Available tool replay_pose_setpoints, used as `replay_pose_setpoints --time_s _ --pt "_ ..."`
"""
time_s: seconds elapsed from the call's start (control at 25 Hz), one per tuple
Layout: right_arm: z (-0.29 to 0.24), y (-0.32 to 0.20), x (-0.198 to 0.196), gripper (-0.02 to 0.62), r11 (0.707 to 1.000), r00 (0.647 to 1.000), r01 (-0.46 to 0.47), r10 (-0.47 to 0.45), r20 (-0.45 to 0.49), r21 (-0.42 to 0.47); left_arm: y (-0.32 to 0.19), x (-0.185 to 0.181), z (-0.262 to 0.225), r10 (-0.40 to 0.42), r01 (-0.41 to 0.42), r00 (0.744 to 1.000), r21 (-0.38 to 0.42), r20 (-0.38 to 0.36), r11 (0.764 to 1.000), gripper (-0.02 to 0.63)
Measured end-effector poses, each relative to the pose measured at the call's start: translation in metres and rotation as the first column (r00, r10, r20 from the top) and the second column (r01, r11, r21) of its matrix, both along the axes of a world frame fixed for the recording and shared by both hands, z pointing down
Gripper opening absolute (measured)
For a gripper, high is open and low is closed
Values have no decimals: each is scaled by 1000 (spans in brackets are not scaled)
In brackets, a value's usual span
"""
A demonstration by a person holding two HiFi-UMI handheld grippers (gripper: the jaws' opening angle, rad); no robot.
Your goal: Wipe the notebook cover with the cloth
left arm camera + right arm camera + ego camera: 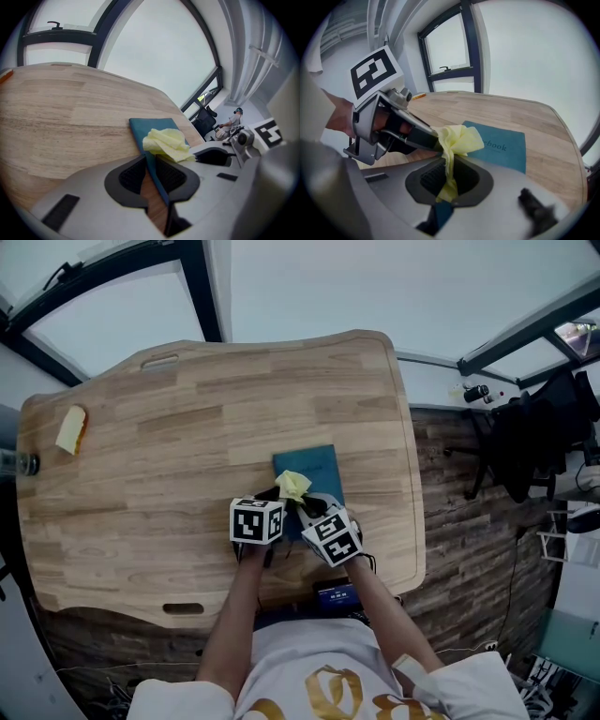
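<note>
We had the right gripper [449,180] clamped on the cloth [459,138]. The left gripper [151,176], jaws apart, straddled the notebook [506,150] edge, so flat, overlapping strokes seemed best.

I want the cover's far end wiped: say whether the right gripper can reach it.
Probably yes: the right gripper clamps the cloth at the notebook's near end, and the rest lies bare.

the cloth [461,138] hides the first letters printed on the notebook [511,152], whose near end lies under the right gripper [305,505].
</note>
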State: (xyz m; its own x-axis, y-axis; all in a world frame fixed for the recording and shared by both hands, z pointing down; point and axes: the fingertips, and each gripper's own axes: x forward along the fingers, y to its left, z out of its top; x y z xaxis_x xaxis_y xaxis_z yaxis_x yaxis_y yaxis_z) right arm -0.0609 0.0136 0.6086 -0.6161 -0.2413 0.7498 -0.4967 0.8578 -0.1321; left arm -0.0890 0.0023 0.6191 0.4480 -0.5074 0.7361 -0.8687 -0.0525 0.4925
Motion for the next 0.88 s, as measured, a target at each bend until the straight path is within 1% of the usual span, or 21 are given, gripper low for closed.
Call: replay_pose_setpoints --time_s 0.08,0.16,0.24,0.4,0.56,0.72,0.88 --pt "2 6 3 37 1000 1000 6 -7 -12 -12 0 0 0 0 0 1000 1 1 1000 75" --pt "1 8 3 37 1000 1000 14 -14 -8 -5 0 1 0 0 0 1000 1 -1 1000 75" --pt "1 13 4 37 1000 1000 22 -22 -3 -17 0 0 0 0 0 1000 -1 -2 1000 75" --pt "3 28 8 37 997 999 45 -46 -10 -67 0 0 0 0 0 1000 -1 -1 1000 75" --pt "4 42 9 37 993 995 94 -96 -13 -70 0 0 0 -1 1 1000 -2 -5 1000 75" --pt "4 51 7 37 990 994 109 -109 -3 -85 1 0 1 -1 1 1000 -1 -1 1000 75" --pt "5 63 6 37 981 986 168 -169 0 -97 0 0 1 1 -1 1000 0 2 1000 75"
